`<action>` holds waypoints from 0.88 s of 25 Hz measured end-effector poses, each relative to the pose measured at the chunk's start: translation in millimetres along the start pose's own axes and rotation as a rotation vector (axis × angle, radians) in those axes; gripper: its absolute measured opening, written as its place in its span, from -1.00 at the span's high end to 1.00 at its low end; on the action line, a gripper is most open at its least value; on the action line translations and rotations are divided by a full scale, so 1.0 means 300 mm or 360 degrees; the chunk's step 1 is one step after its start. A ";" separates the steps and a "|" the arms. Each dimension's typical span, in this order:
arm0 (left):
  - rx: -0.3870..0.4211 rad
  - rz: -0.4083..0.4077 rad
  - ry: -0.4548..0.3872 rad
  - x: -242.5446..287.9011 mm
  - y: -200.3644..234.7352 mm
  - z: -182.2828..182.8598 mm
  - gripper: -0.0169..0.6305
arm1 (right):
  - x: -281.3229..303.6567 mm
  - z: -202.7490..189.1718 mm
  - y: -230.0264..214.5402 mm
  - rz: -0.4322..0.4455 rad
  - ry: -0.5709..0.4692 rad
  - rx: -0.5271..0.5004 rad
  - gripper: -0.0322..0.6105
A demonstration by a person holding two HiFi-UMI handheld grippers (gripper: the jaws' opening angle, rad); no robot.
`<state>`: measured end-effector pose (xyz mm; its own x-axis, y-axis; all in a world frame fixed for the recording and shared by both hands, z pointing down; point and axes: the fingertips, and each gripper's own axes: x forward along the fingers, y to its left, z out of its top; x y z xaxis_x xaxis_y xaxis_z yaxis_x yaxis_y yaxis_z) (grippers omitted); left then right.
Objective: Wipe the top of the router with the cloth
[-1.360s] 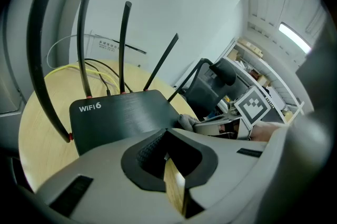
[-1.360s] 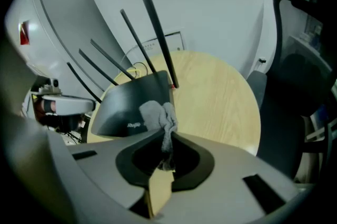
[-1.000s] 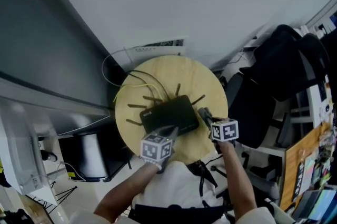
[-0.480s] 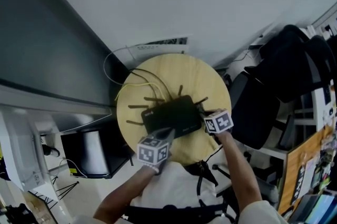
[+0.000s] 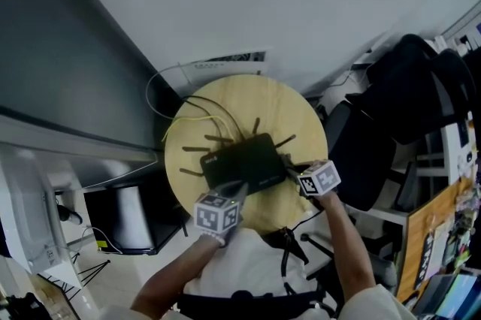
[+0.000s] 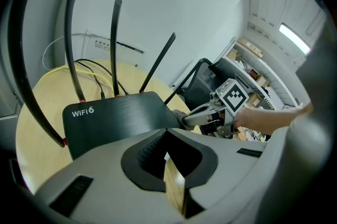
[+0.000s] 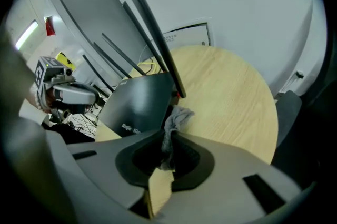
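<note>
head view: overhead, far | gripper views: low, close, opposed | shared: router

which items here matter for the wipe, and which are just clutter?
In the job: router, grey cloth, right gripper holding the cloth, left gripper at the router's near edge.
Lying about: yellow cable, black chair, dark screen. The round table just carries the router.

Only thing I can actually read is "WIFI6" in white on the black top of the router, by its left corner.
</note>
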<state>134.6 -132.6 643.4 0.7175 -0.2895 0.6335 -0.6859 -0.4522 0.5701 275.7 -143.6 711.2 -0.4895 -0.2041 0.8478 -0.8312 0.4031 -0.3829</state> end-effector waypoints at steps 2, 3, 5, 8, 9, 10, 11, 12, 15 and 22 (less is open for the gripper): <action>0.0001 -0.0002 -0.0003 -0.008 0.001 -0.004 0.95 | -0.010 -0.032 0.014 0.0007 0.0010 0.0005 0.79; 0.0003 0.0001 -0.0001 -0.013 0.003 -0.008 0.95 | -0.017 -0.046 0.023 0.0009 0.0008 0.0012 0.79; 0.0009 0.0005 0.0002 -0.024 0.005 -0.015 0.95 | -0.033 -0.071 0.040 0.0007 -0.0002 0.0030 0.79; 0.0020 -0.0007 -0.0002 -0.039 0.004 -0.028 0.95 | -0.043 -0.113 0.070 0.0005 -0.0005 0.0050 0.79; 0.0020 -0.0004 0.0001 -0.044 0.007 -0.036 0.95 | -0.041 -0.126 0.080 0.0007 -0.0003 0.0053 0.79; 0.0020 -0.0002 0.0002 -0.050 0.010 -0.043 0.95 | -0.039 -0.139 0.091 0.0008 -0.0001 0.0056 0.79; 0.0021 -0.0003 0.0000 -0.055 0.010 -0.048 0.95 | -0.038 -0.150 0.102 0.0008 -0.0002 0.0060 0.79; 0.0025 -0.0004 -0.0002 -0.061 0.010 -0.052 0.95 | -0.037 -0.160 0.112 0.0005 -0.0007 0.0065 0.79; 0.0036 -0.0011 -0.0013 -0.083 0.009 -0.064 0.95 | -0.042 -0.173 0.129 -0.0024 -0.0039 0.0086 0.79; 0.0000 0.0024 -0.0067 -0.158 0.047 -0.092 0.95 | -0.053 -0.207 0.093 -0.0247 -0.0082 0.0228 0.79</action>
<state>87.7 -102.0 635.8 0.7116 -0.3317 0.6193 -0.6966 -0.4478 0.5606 276.7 -73.7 710.0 -0.3627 -0.3004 0.8821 -0.9247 0.2335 -0.3007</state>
